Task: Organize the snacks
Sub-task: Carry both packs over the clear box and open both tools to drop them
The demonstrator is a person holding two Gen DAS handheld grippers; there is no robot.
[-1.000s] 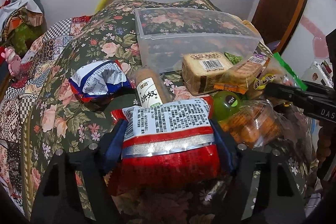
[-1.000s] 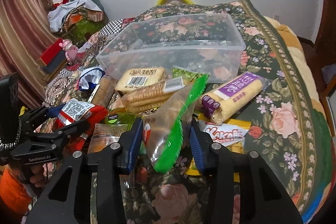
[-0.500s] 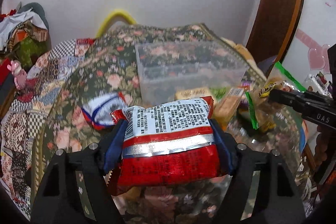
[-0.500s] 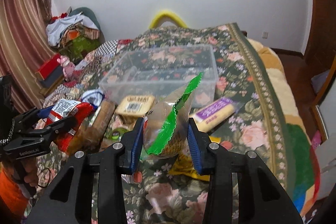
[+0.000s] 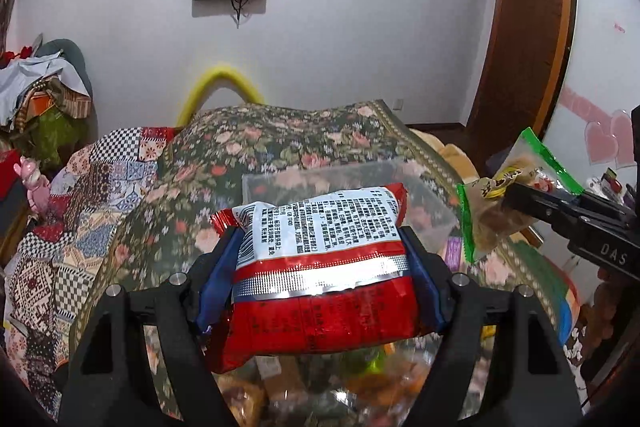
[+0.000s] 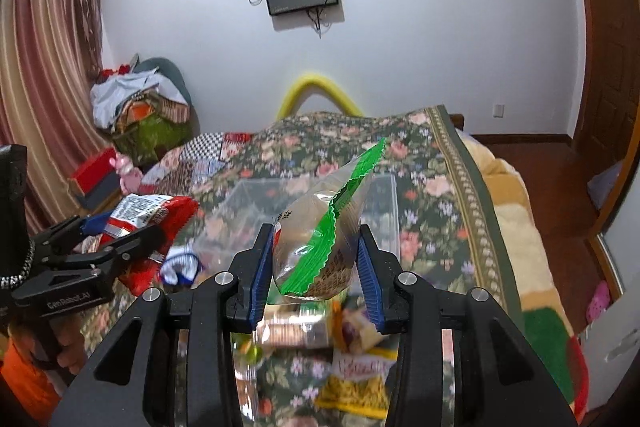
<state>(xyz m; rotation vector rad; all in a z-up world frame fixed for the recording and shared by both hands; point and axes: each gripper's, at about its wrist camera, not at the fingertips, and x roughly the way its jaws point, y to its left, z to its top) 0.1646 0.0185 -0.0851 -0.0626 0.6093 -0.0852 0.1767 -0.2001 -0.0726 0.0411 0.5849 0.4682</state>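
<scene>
My left gripper (image 5: 320, 263) clamps the red snack bag (image 5: 320, 267); my "DAS"-marked right gripper (image 6: 316, 263) pinches the green-edged clear packet (image 6: 324, 231).

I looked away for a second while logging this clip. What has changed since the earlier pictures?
Both grippers rose off the bed: the left gripper lifted the red snack bag, the right gripper the green-edged bag, toward the clear bin. Nothing was released or newly gripped. The remaining snacks and the bin stayed put.
</scene>
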